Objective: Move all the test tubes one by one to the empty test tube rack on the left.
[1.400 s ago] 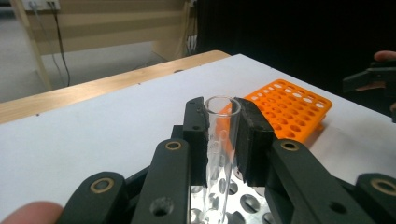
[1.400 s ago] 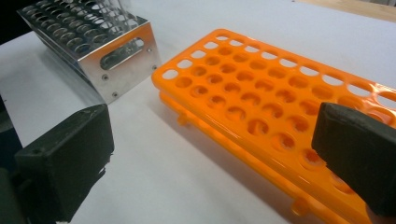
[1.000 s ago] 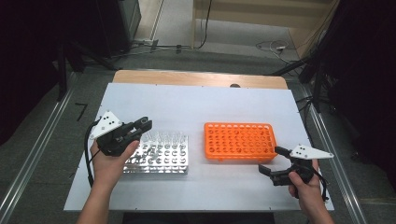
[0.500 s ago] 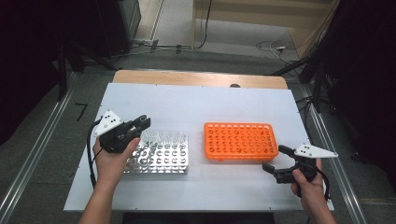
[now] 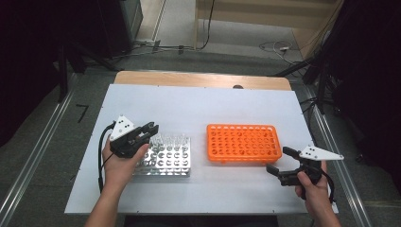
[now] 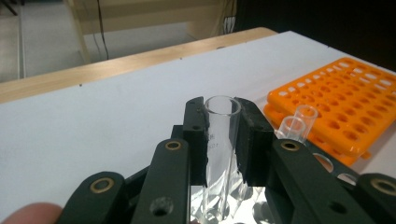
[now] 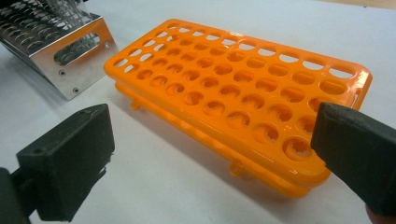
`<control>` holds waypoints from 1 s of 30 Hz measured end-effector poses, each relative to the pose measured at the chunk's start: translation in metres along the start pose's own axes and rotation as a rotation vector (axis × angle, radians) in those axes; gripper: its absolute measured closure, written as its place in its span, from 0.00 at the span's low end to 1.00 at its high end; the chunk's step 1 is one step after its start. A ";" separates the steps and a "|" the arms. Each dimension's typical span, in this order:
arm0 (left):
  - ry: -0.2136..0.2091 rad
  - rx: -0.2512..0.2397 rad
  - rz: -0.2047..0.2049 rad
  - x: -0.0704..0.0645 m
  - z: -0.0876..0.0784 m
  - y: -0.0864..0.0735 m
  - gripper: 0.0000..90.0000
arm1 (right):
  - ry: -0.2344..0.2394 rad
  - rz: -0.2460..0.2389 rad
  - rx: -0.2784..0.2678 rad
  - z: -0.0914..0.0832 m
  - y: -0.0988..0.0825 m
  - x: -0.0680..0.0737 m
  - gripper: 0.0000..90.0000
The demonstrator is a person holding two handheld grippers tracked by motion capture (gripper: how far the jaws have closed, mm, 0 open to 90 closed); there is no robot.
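Faint dark print marks the glass tube point(image 6: 221, 140) clamped upright between the left gripper's point(image 5: 150, 131) closed jaws — too small to read. The tube stands at the back left corner of the metal rack point(image 5: 165, 157), its foot down among the holes; in the left gripper view two more clear tubes point(image 6: 299, 122) stand just to its right. The orange rack point(image 5: 243, 143) lies near the metal one on the white surface point(image 5: 198, 106), every visible hole empty. The right gripper point(image 5: 280, 162) hovers just off that rack's near right corner — jaws wide apart, nothing between them.
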State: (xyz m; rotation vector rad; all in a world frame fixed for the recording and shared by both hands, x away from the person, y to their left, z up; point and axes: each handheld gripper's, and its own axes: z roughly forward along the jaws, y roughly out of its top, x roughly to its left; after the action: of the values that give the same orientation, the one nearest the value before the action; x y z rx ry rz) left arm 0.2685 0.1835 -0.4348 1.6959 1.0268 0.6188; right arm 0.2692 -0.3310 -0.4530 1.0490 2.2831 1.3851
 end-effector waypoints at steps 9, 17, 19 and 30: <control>0.010 0.032 -0.003 0.000 -0.001 -0.002 0.84 | 0.001 -0.001 0.003 0.001 0.000 0.000 0.00; 0.006 0.065 -0.011 0.000 -0.003 -0.004 0.84 | 0.004 -0.005 0.009 0.003 -0.001 0.001 0.00; 0.006 0.071 -0.011 0.000 -0.003 -0.004 0.84 | 0.004 -0.004 0.009 0.003 -0.001 0.001 0.00; 0.003 0.121 -0.051 0.001 -0.003 -0.004 0.84 | 0.002 -0.003 0.011 0.003 -0.001 0.000 0.00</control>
State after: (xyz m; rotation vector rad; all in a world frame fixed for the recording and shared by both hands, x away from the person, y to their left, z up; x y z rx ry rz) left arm 0.2658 0.1862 -0.4374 1.7679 1.1258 0.5353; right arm 0.2706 -0.3292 -0.4559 1.0477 2.2951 1.3741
